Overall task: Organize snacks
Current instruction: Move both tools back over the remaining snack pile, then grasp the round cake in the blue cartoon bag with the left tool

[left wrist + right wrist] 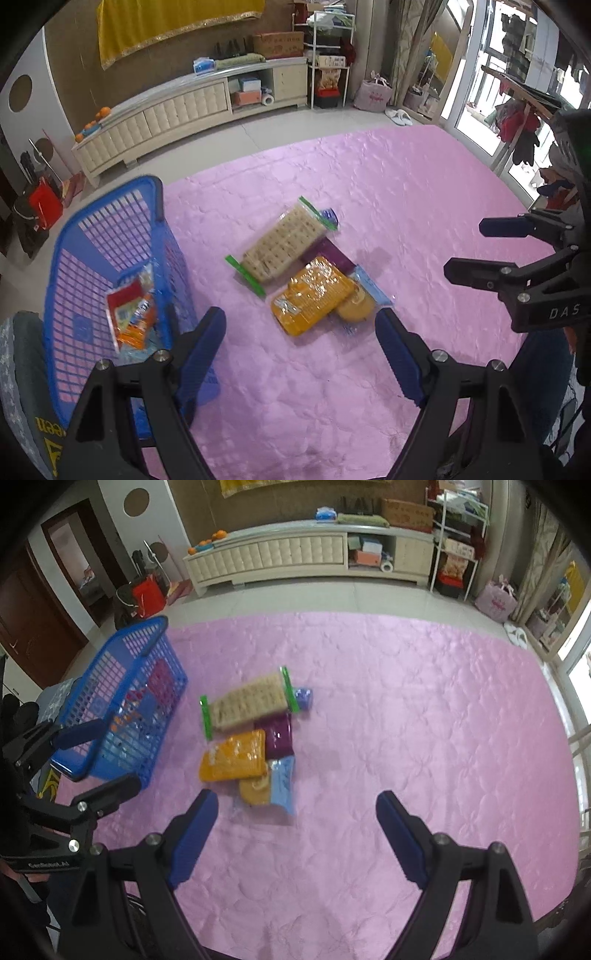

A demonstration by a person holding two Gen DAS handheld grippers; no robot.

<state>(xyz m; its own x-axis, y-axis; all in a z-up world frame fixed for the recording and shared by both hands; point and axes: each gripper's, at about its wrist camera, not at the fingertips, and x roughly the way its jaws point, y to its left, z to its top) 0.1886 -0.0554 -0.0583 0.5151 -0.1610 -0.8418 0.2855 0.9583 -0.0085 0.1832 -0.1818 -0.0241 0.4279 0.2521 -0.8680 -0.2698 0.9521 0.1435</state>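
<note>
Above the pink bedcover (pixel 388 192), the left gripper (pixel 301 345) hung with jaws spread wide and empty; the right gripper (pixel 297 825) likewise stood wide apart, holding nothing. Just ahead lay a heap of snacks, touching and partly overlapping: an orange packet (pixel 310 295), a purple packet (pixel 328 253), a round cake in a clear wrapper (pixel 356 308), and a cracker pack with green ends (pixel 282 242). Left of the heap stood a blue basket (pixel 110 221), with a red-and-orange packet (pixel 131 314) already inside.
</note>
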